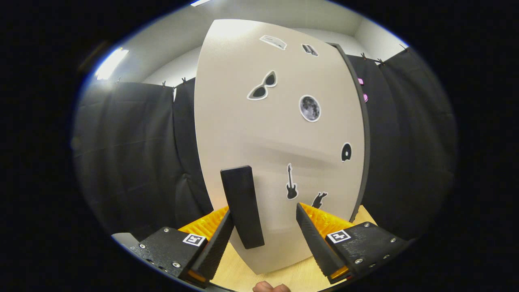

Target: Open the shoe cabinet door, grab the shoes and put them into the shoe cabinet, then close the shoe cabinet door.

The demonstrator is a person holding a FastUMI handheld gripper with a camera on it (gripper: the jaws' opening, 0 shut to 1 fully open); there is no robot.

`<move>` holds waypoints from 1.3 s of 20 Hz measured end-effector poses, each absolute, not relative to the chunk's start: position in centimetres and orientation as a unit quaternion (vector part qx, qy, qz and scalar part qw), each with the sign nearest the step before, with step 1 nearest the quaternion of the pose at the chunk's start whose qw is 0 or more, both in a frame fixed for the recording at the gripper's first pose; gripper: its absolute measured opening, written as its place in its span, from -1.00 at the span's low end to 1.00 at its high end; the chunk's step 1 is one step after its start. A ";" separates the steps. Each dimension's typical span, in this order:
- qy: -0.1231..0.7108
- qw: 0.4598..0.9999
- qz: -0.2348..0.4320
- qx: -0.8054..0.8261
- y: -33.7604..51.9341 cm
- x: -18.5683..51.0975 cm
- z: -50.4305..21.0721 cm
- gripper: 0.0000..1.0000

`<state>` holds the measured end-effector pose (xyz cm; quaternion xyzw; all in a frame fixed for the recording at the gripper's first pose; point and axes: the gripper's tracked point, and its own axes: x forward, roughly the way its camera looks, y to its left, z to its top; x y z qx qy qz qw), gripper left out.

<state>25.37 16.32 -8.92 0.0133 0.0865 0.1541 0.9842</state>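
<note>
Gripper view: the gripper (265,239) is facing the cabinet door (279,138) w/ its fingers standing wide apart, gripping nothing. The handle (242,207) is sitting between them, close by the left finger; whether that finger is touching it cannot be told, & the right finger is standing well clear of it. Progress, as a judgement: the task is sitting at one of its door steps, either at the start (door about to be pulled) or the end (door being pushed to); the door's far edge, w/ its dark side strip (364,134), is showing at the right, so the panel may be standing at an angle, but the fisheye curve is making this uncertain. No shoes are lying ahead of the fingers, so their placing can't be confirmed. Materials & shapes: the door is looking like a flat, matte, pale beige board, smooth & rigid, prob. laminate; it is carrying small flat stickers, e.g. sunglasses (262,86), a moon (310,108), a guitar (291,183). The handle is a plain dark rectangular bar, matte, standing upright off the panel. The cabinet is resting on a light wood-grain surface (300,275). The finger pads are showing ribbed faces, likely giving good grip on the bar. Part of a hand (271,287) is showing below the fingers.
</note>
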 end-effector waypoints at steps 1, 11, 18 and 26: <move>0.085 0.985 0.152 0.010 17.1 26.3 -8.8 0.87; 0.088 0.983 0.160 0.016 20.4 30.5 -9.0 0.85; 0.083 0.986 0.142 0.035 21.4 32.2 -9.4 0.87; 0.070 0.993 0.091 0.005 21.6 33.7 -9.6 0.87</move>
